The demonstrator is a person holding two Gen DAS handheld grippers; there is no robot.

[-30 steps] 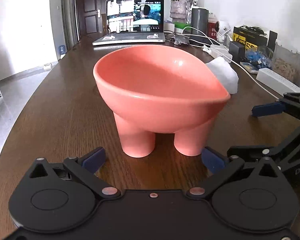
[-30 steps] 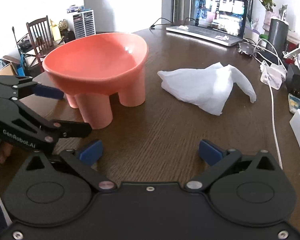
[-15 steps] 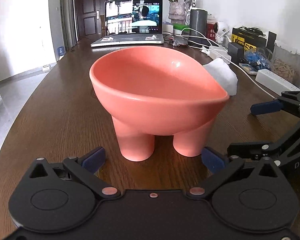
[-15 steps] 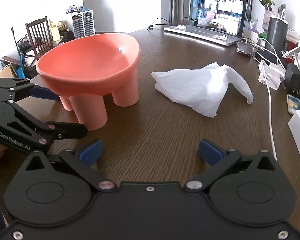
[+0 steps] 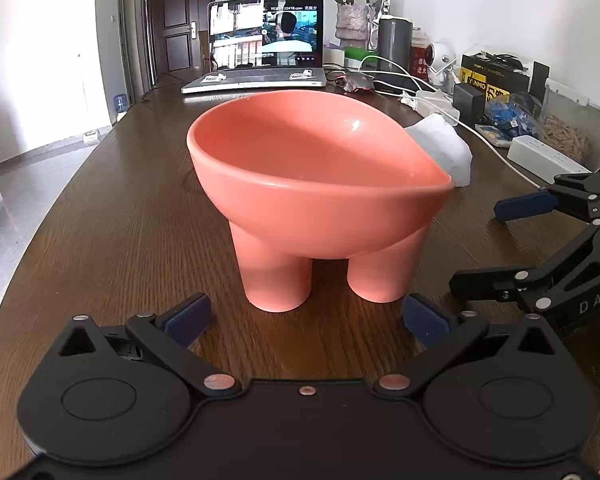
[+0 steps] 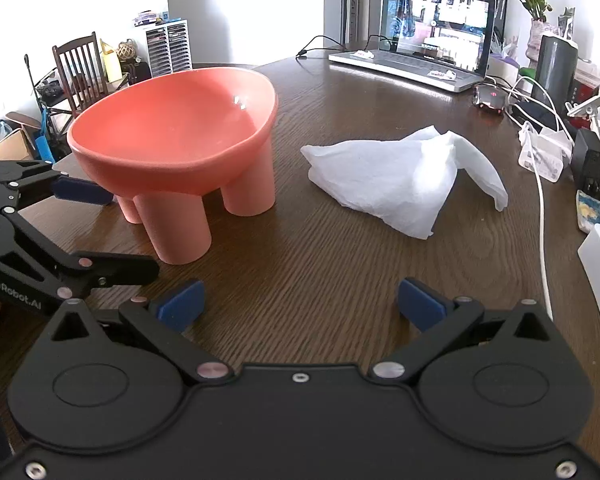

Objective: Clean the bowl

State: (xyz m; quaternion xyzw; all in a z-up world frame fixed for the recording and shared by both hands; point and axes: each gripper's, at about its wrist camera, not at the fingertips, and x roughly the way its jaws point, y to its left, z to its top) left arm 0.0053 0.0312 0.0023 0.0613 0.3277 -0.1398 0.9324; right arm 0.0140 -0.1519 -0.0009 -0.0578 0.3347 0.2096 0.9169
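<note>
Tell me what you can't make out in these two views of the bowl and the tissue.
- Tissue, left wrist view: mostly hidden behind the bowl.
- Bowl's fourth leg, if any: hidden by the front legs in both views.
- Right gripper, left wrist view: cut off by the right edge.
- Laptop screen text: too small.

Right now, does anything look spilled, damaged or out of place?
Nothing stands out. The footed coral bowl stands upright and looks empty; the crumpled white tissue lies apart beside it on the wooden table.
</note>
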